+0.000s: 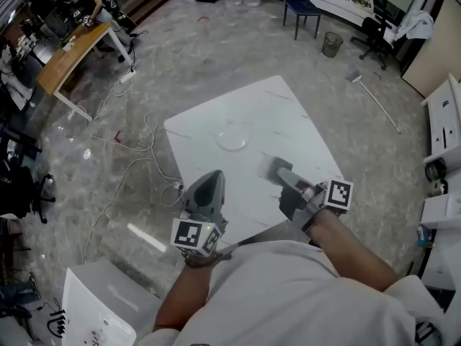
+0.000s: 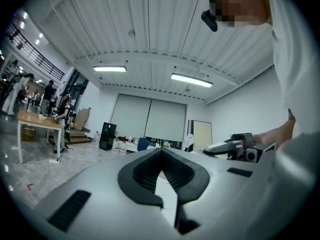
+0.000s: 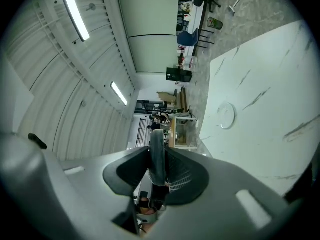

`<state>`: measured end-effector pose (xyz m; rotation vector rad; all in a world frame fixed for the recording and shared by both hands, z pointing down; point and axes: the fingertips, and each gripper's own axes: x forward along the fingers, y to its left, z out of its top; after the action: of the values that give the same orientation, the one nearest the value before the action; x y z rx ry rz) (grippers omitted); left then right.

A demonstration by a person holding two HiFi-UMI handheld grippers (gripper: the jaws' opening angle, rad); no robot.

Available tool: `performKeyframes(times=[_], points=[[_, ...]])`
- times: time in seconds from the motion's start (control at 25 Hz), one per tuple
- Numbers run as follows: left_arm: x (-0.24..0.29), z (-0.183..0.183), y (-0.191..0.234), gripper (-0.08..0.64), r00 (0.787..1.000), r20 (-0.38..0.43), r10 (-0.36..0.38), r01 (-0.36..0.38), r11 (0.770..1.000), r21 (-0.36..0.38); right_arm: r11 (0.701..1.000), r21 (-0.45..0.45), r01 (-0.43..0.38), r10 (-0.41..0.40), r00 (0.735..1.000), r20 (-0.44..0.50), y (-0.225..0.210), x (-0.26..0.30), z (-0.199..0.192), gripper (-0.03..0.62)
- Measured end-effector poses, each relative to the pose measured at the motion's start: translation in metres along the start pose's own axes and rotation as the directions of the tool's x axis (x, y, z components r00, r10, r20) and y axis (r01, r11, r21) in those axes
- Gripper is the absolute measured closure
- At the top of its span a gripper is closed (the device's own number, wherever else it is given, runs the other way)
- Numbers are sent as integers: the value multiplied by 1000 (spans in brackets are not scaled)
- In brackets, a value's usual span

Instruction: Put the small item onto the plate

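The right tongs (image 3: 156,143) are clamping the small item (image 3: 157,160), a thin dark grey piece seen edge-on, with a ribbed pad pressing on each face. The jaws are standing partly apart, by just the thickness of the piece. In the head view these tongs are hovering over the white marbled tabletop (image 1: 295,117), on the person's side of the plate (image 1: 234,137) and to its right, well apart from it. The tip is appearing blurred there, so the small item is not showing clearly in that view.

The plate is a clear round dish and is lying flat near the middle of the tabletop, with nothing on it. The right gripper view is showing it ahead of the jaws.

The left tongs (image 2: 161,156) are holding nothing. Their pad tips are meeting at the far end, with only a narrow slit behind them. In the head view they are sitting over the near left edge of the tabletop, beside the right tongs but not touching them.
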<state>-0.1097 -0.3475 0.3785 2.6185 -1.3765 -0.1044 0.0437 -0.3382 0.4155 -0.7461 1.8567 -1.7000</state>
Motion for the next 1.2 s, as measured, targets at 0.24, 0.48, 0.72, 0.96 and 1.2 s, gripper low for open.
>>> performKeyframes(times=[0.24, 0.48, 0.72, 0.96, 1.2], points=[[26, -4, 38, 555, 1000, 1, -28, 28, 999, 21, 999, 2, 38, -38, 999, 10, -18, 34, 14, 495], [51, -28, 67, 555, 1000, -7, 26, -26, 999, 41, 997, -2, 83, -83, 996, -25, -64, 65, 41, 495], [100, -58, 115, 555, 996, -44, 74, -73, 997, 14, 987, 32, 160, -157, 984, -80, -126, 133, 84, 495], [132, -103, 152, 555, 989, -70, 127, -129, 991, -20, 975, -8, 221, -220, 962, -162, -194, 188, 115, 494], [152, -168, 187, 555, 978, -123, 169, -177, 983, -57, 946, -22, 324, -319, 915, -245, -288, 229, 130, 495]])
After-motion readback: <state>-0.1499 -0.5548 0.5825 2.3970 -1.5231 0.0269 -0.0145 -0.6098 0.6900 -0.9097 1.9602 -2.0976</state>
